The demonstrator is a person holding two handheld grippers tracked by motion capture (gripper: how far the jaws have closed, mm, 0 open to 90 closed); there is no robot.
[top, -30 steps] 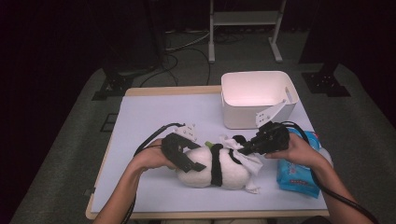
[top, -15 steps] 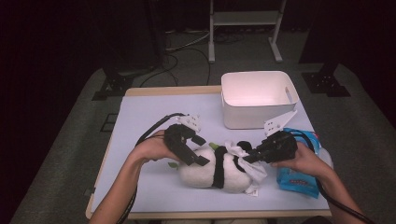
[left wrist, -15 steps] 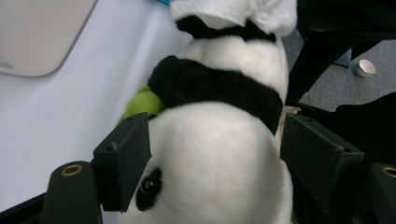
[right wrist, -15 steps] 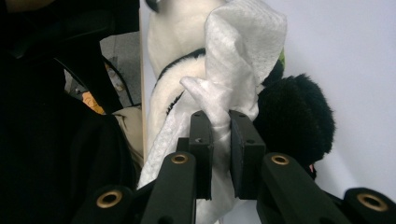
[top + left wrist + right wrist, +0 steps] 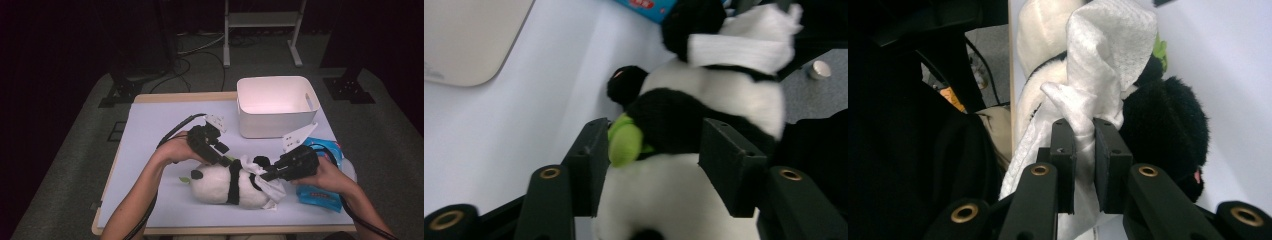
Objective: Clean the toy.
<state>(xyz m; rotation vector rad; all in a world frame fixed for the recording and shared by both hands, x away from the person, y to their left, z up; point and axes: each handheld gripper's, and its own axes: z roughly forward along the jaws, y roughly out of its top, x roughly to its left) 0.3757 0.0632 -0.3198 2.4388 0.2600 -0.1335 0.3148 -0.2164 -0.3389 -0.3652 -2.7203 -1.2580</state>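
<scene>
Bin: white bin (image 5: 276, 106) stands at the far right of the table (image 5: 150, 130), and nothing can be made out inside it; the left gripper view catches just one rounded corner (image 5: 469, 40).
Pack: blue wipe pack (image 5: 320, 192) lies at the right edge, half under the right hand (image 5: 325, 175), print unreadable.
Panda: here it is, the panda (image 5: 220, 185) on its side near the front edge, mid-table, white body, black band round the middle, black ear (image 5: 196, 174) toward the left, a small green leaf (image 5: 184, 179) just beside it.
Wipe: a white wipe (image 5: 267, 182) is draped over the panda's right end, crumpled and textured in the right gripper view (image 5: 1108, 65).
Left gripper: left gripper (image 5: 220, 152) is over the panda's top; its jaws have just been closing, and they straddle a black limb and a green bit (image 5: 625, 142). The green bit touches one pad; whether the pads press, I cannot tell.
Right gripper: right gripper (image 5: 263, 175) is clamped on the wipe, jaws pinching a fold (image 5: 1083, 130).
Hidden: the panda's face is out of sight; the left gripper view is soft with blur.
</scene>
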